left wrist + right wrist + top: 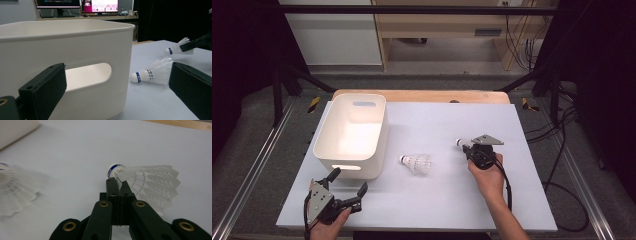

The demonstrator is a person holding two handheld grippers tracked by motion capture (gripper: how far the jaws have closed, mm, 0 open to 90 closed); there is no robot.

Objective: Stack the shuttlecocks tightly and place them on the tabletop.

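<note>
Right gripper (468, 147): jaws clamped on a shuttlecock (147, 181), at 3 o'clock on the table (512, 210).
Left gripper (348, 182): jaws apart, holding nothing, at 7 o'clock.
Second shuttlecock (417, 163): lying mid-table, just beside the white bin (324, 135).

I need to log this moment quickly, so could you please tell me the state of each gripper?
Left gripper: open, holding nothing, beside the white bin.
Right gripper: closed on a shuttlecock.
</note>
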